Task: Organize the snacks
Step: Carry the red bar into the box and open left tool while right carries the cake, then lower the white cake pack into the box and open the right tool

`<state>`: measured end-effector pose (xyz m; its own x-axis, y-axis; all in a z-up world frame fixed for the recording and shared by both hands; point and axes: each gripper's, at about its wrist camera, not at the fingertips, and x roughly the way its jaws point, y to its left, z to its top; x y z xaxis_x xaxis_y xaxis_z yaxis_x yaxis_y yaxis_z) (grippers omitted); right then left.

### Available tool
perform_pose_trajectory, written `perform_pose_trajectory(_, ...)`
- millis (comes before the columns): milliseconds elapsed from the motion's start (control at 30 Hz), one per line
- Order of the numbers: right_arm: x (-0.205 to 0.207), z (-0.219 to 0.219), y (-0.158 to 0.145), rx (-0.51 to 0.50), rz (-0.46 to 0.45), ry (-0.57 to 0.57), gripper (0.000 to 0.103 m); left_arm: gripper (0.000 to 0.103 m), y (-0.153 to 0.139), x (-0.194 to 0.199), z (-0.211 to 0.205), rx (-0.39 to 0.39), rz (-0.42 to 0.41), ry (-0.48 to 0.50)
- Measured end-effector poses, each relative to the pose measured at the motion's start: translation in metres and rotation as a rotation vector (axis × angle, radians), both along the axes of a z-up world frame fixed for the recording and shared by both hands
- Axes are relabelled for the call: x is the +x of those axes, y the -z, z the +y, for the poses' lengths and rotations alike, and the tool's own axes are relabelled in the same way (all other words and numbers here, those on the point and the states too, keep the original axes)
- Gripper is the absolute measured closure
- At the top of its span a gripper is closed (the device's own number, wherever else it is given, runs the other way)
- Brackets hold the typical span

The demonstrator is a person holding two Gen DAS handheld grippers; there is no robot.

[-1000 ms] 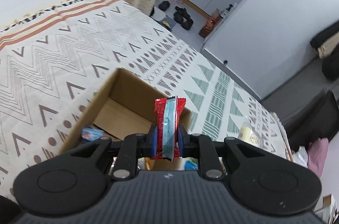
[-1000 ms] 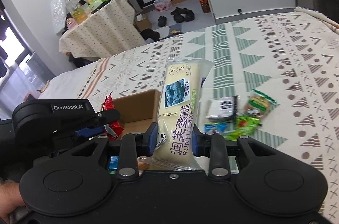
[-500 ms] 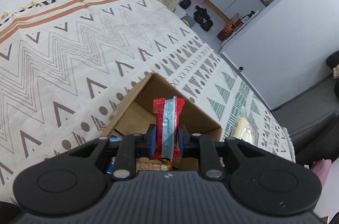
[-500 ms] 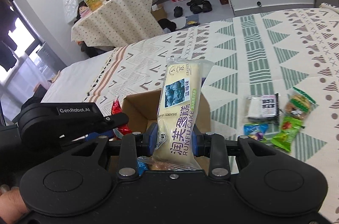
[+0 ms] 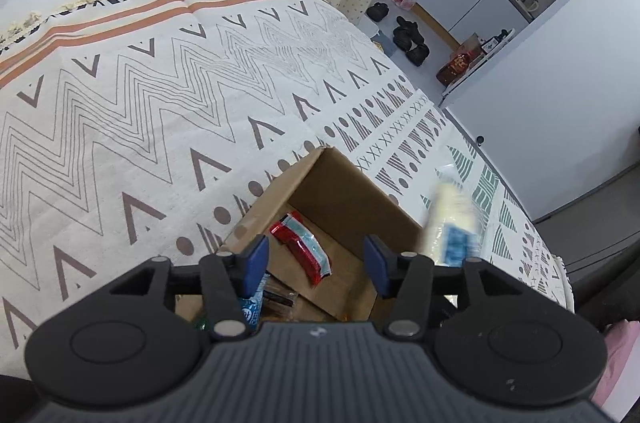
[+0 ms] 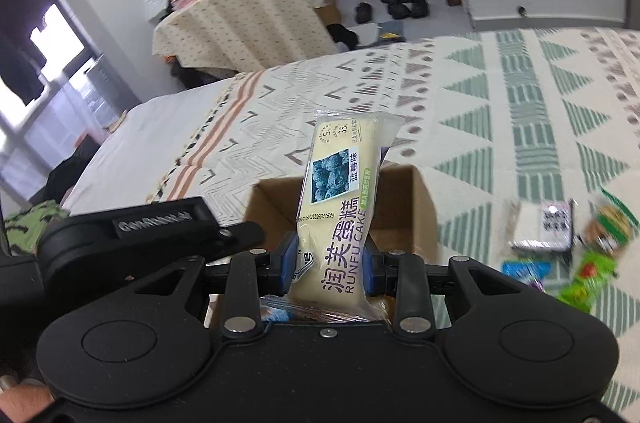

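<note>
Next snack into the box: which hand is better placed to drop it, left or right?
Right. The right gripper is shut on the cake packet, just above the cardboard box. The left gripper is opening with nothing between its pads; its red packet already lies in the box.

The left claw (image 5: 316,265) is sitting at the lower centre of its view, its jaws opening with nothing pressed between them. The right claw (image 6: 330,265), lower centre of its view, is clamping its blue pads (image 6: 289,263) on a packet.
</note>
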<state>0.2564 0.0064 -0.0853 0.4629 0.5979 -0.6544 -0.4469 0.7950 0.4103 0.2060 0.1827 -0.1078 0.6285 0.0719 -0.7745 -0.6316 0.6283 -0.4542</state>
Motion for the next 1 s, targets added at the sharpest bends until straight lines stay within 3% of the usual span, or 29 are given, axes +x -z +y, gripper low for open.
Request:
perform_pose_trajectory(67,0.0,0.004,-0.002,-0.038,-0.014,0.001,0.066,0.049,0.0,0.001,-0.001,0.002,0.004,0.001)
perform_pose_trajectory(133,0.001,0.002,-0.003,-0.049,-0.023,0.025,0.045,0.046,0.0,0.001,-0.002,0.007,0.002,0.004)
perform_pose_trajectory(367,-0.002,-0.031,0.001,-0.033,0.005,0.095,0.044,0.035,-0.003,0.003,-0.016,0.056,0.022,0.032)
perform_pose_trajectory(500,-0.006,-0.055,0.001,-0.027,0.01,0.15,0.034,0.028,-0.007,0.004,-0.026,0.08,0.022,0.057)
perform_pose_trajectory(800,-0.015,-0.108,0.007,-0.036,0.031,0.259,0.023,0.012,-0.018,0.006,-0.063,0.154,0.01,0.142)
perform_pose_trajectory(1000,-0.022,-0.14,0.009,-0.03,0.029,0.314,0.012,0.009,-0.023,0.009,-0.091,0.173,-0.01,0.218)
